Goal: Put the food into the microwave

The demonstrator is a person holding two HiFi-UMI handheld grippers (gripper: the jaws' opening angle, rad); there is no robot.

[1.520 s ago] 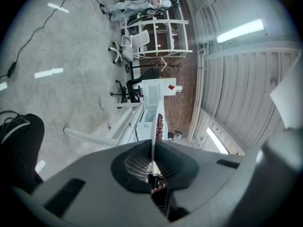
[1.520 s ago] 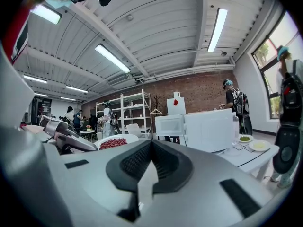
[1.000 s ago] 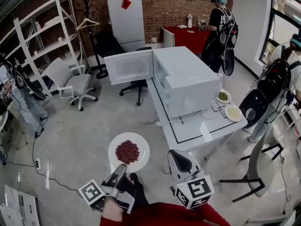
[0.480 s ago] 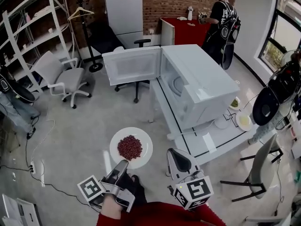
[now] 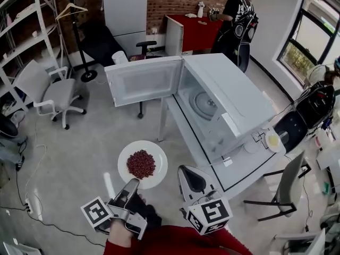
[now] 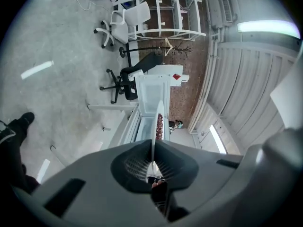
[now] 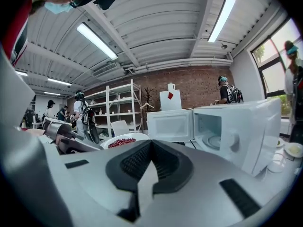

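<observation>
Short of the open microwave (image 5: 234, 105), left gripper (image 5: 131, 185) pinched the plate (image 5: 129, 152) rim, right gripper (image 5: 188, 175) shut, empty; carrying it in level seemed next

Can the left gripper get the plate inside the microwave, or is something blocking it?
Probably yes. The microwave has its door wide open, and only bare floor lies between the left gripper, holding the plate, and the opening. It just isn't close enough yet.

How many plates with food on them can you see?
2. One plate of red beans is clamped in the left gripper; one small plate sits on the table beside the microwave. Others may be hidden behind it.
</observation>
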